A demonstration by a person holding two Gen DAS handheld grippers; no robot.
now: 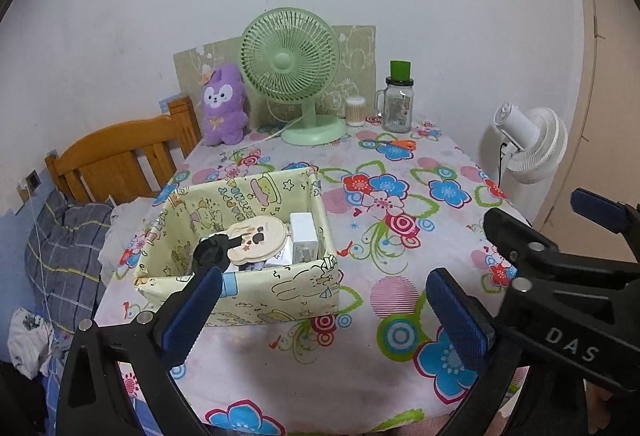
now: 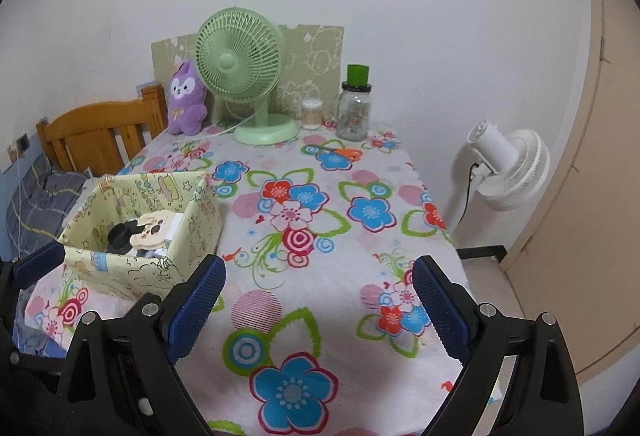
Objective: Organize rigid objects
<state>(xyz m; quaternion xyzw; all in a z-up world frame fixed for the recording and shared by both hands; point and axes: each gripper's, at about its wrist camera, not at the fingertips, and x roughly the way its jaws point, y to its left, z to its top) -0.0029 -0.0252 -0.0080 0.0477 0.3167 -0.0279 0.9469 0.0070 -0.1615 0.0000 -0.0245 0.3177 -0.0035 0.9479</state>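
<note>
A pale yellow cartoon-print fabric box [image 1: 280,290] stands on the floral tablecloth [image 1: 360,364] at the left; it also shows in the right wrist view [image 2: 136,276]. Inside lie a beige cartoon mirror [image 1: 258,242], white adapters [image 1: 305,236] and a black round object [image 1: 212,250]. My left gripper [image 1: 322,310] is open and empty, just in front of the box. My right gripper [image 2: 318,302] is open and empty above the table's front middle, right of the box. It also shows at the right of the left wrist view [image 1: 540,232].
At the back stand a green desk fan [image 1: 292,75], a purple plush toy [image 1: 222,103], a cotton-swab jar [image 1: 355,110] and a glass jar with a green lid [image 1: 398,97]. Orange scissors [image 1: 396,143] lie near them. A white fan [image 1: 528,147] stands at the right, a bed at the left.
</note>
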